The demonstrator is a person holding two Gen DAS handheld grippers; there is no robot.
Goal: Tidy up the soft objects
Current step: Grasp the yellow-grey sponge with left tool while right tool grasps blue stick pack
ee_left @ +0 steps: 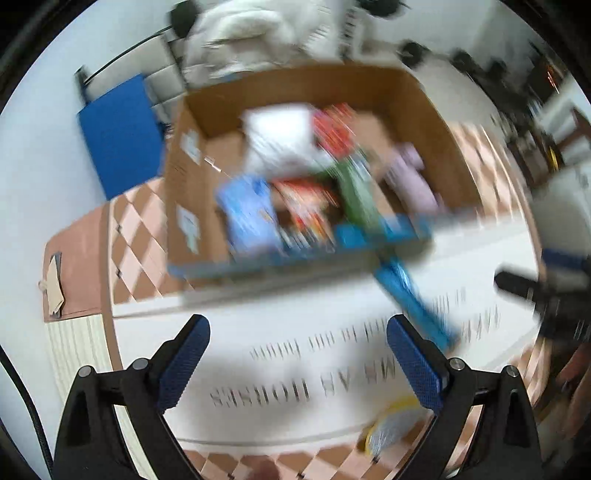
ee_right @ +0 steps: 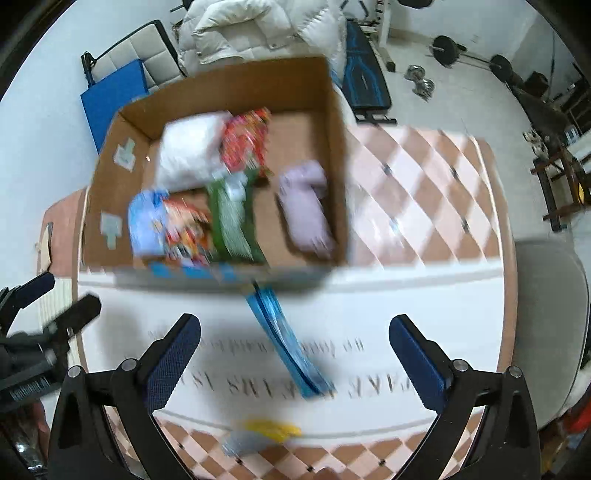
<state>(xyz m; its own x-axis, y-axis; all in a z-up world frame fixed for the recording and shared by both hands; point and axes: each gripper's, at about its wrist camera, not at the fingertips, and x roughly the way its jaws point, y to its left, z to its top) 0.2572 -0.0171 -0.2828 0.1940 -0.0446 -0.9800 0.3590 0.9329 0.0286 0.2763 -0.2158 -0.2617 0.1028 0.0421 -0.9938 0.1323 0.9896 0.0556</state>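
Observation:
An open cardboard box (ee_left: 192,173) (ee_right: 334,122) stands on the table and holds soft packs: a white one (ee_right: 190,147), a red one (ee_right: 245,138), a green one (ee_right: 232,221), a light blue one (ee_right: 147,221) and a lilac roll (ee_right: 306,210). A blue packet (ee_left: 413,299) (ee_right: 288,347) lies on the white cloth in front of the box. A yellow and grey sponge (ee_left: 395,428) (ee_right: 262,435) lies at the near edge. My left gripper (ee_left: 299,365) and right gripper (ee_right: 295,362) are both open and empty above the cloth.
A white cloth with printed letters (ee_right: 406,306) covers a checkered tablecloth (ee_right: 417,199). A chair with a white jacket (ee_right: 251,29) and a blue pad (ee_right: 110,96) stand behind the box. Weights (ee_right: 447,48) lie on the floor at right. Both views are motion-blurred.

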